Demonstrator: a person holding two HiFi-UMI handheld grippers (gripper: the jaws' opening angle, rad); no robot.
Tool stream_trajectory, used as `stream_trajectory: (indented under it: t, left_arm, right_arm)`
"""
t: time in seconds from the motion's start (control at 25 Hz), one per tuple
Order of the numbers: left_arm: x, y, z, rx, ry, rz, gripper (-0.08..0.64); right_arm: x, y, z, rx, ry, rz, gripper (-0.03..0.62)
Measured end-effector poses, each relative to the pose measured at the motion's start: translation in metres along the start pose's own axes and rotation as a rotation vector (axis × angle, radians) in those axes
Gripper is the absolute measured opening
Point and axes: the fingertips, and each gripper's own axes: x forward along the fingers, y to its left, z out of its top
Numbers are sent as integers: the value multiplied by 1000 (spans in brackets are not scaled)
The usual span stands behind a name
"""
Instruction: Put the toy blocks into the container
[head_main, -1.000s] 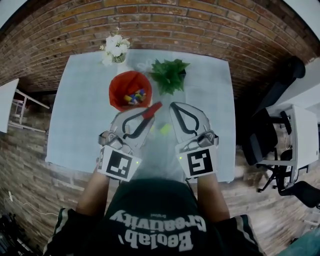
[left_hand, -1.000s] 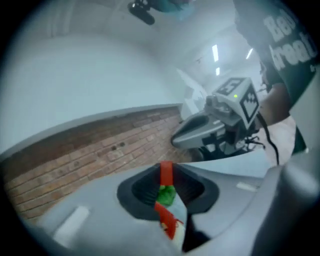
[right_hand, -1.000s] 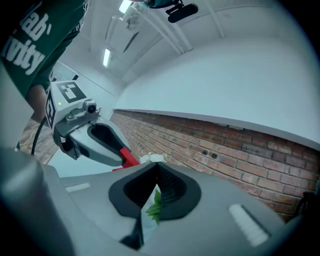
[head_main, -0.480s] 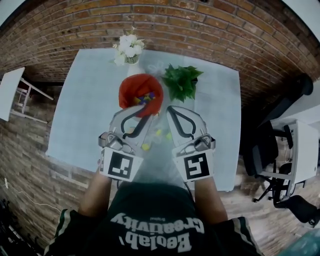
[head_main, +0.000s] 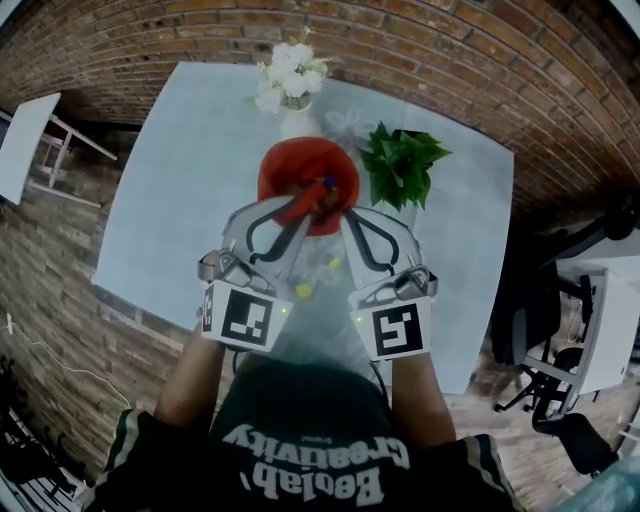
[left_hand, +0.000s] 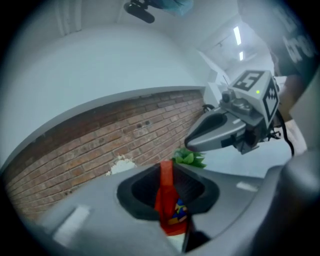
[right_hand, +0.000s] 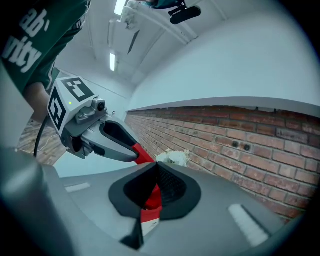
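Pale table (head_main: 180, 180): with left hand-held gripper (head_main: 296, 212) pinching red block (head_main: 312, 198) over container (head_main: 285, 165) near rim, right hand-held gripper (head_main: 352, 213) closed and empty beside container, centre over container before release.

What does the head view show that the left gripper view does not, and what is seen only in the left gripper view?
Only the head view shows the loose yellow blocks on the table and the office chairs beside it. Only the left gripper view shows the ceiling lights. Both show the red block held in the left gripper, the red container beyond it, the green plant, the white flowers and the right gripper.
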Motion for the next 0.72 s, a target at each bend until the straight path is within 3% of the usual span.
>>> stream_trajectory:
  t: [0.32, 0.36, 0.44, 0.72]
  left_arm:
    - [19, 8, -21, -43, 31, -16, 76]
    - [21, 7, -21, -52, 29, -25, 97]
    - [26, 5, -22, -60, 32, -44, 234]
    - [29, -3, -27, -54, 33, -89, 241]
  right_arm:
    - [12, -8, -18, 14, 39, 0, 7]
    - [13, -10, -20, 15, 44, 0, 7]
    - [14, -12, -23, 15, 49, -3, 7]
    - [16, -13, -28, 21, 67, -9, 7]
